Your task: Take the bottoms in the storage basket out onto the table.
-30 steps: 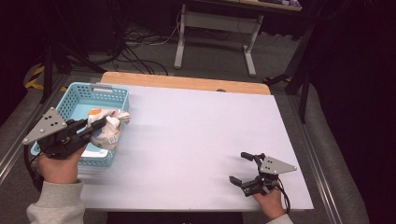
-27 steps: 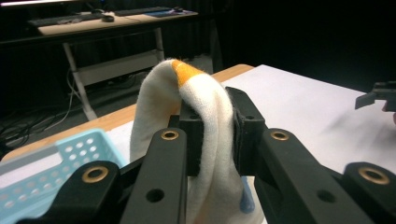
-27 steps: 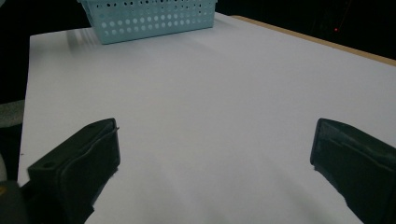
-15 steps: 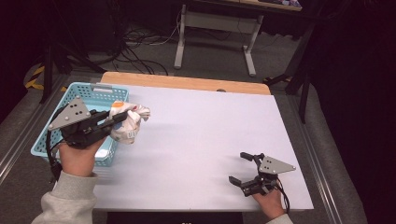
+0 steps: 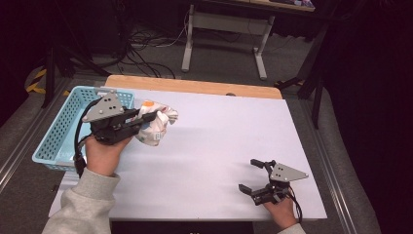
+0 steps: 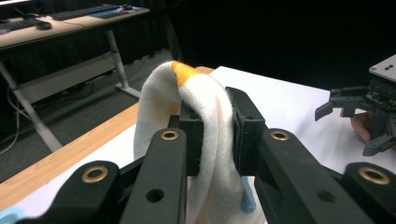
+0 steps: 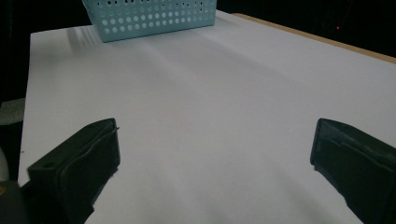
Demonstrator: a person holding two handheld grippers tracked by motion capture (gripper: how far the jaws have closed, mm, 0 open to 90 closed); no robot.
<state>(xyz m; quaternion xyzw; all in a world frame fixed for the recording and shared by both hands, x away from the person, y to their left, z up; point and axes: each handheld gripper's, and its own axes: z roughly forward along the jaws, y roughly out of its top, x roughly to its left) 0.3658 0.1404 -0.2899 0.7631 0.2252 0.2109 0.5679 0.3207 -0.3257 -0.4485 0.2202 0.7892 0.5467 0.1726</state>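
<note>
The high view looks forward and down on the whole bench from above its near edge. The left tool view sits close, facing across the bench toward the right tool. The right tool view skims low over the bench toward the basket, which the high view shares.

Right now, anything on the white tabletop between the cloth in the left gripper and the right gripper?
Nothing visible. The left gripper is shut on the cloth, held just past the blue basket. The white tabletop across to the open right gripper is bare.
</note>
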